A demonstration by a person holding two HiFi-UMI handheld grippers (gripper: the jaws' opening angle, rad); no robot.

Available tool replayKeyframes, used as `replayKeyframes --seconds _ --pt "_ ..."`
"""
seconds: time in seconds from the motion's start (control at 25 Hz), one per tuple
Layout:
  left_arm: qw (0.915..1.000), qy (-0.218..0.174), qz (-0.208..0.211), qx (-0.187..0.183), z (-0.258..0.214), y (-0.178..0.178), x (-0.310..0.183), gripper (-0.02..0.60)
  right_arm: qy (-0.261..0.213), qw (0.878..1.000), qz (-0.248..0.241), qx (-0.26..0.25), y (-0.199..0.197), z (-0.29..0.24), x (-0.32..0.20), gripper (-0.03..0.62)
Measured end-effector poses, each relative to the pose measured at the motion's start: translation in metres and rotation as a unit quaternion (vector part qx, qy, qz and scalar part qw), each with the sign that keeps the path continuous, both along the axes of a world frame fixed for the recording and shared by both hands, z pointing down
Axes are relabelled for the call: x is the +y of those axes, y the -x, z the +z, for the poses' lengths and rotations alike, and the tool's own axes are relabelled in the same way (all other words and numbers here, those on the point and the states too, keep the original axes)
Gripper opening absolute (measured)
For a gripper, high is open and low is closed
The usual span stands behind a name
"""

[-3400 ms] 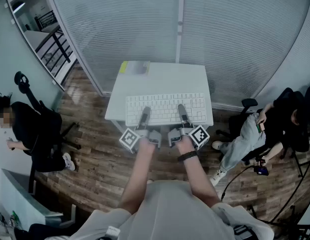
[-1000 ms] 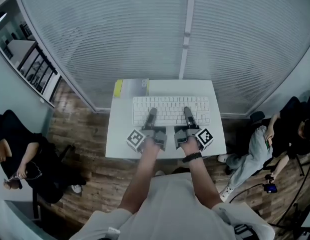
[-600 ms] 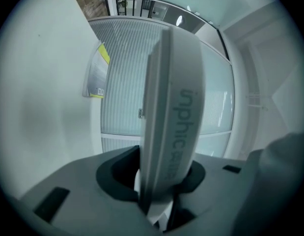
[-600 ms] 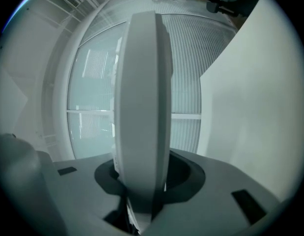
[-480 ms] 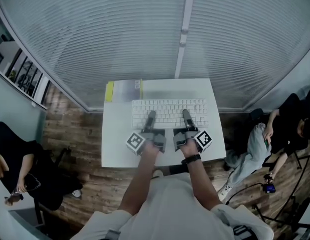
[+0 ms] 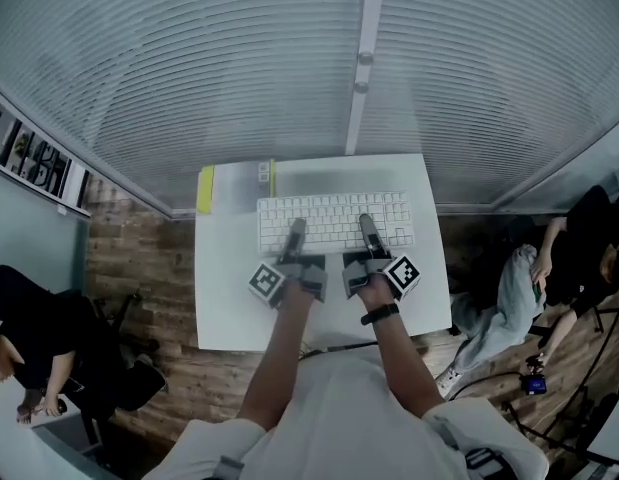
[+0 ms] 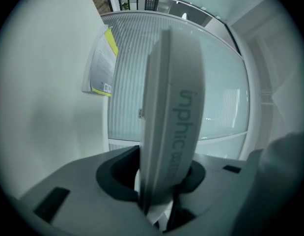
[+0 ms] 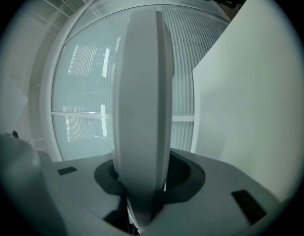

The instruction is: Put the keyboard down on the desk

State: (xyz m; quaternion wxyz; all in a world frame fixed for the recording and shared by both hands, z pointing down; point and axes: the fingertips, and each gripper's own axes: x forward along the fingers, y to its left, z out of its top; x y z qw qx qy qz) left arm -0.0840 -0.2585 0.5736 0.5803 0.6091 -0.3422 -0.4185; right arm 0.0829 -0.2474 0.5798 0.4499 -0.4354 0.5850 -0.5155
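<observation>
A white keyboard [image 6: 334, 220] is held level over the far half of a small white desk [image 6: 224, 298]. My left gripper [image 6: 294, 232] is shut on its near edge left of the middle, and my right gripper [image 6: 369, 228] is shut on the near edge right of the middle. In the left gripper view the keyboard's edge [image 7: 174, 117] stands on end between the jaws, with grey print on it. In the right gripper view the keyboard's edge [image 8: 142, 112] fills the gap between the jaws the same way. Whether the keyboard touches the desk cannot be told.
A grey booklet with a yellow strip [image 6: 234, 180] lies at the desk's far left corner, also seen as a booklet [image 7: 100, 68] in the left gripper view. A ribbed glass wall [image 6: 289, 58] rises right behind the desk. Seated people [image 6: 39, 358] are on the wooden floor at both sides.
The desk has come nearer and more squarely under the view. The keyboard and both grippers now lie over its far half. Both grips look unchanged.
</observation>
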Motion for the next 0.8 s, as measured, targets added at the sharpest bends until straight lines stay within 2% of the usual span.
replayKeyframes --seconds 0.16,0.28,0.48,0.6,0.8 --pt "1.0 0.007 -0.004 -0.001 0.011 -0.003 -0.019 0.137 0.007 1.0 -0.004 0.003 -0.004 0.011 -0.021 0.129" --pt "0.9996 0.024 -0.009 0.007 0.025 -0.007 -0.031 0.137 0.018 1.0 -0.011 0.005 -0.006 0.021 -0.034 0.129" --pt "0.9981 0.061 -0.011 0.0 0.053 -0.009 -0.044 0.135 0.056 0.998 -0.01 0.0 -0.008 0.05 -0.047 0.129" --pt "0.9957 0.092 -0.013 -0.006 0.073 -0.009 -0.046 0.137 0.086 0.996 -0.012 -0.014 -0.007 0.07 -0.051 0.129" --pt "0.9877 0.155 -0.016 -0.009 0.109 -0.009 -0.039 0.136 0.146 0.989 -0.009 -0.006 -0.008 0.1 -0.045 0.13"
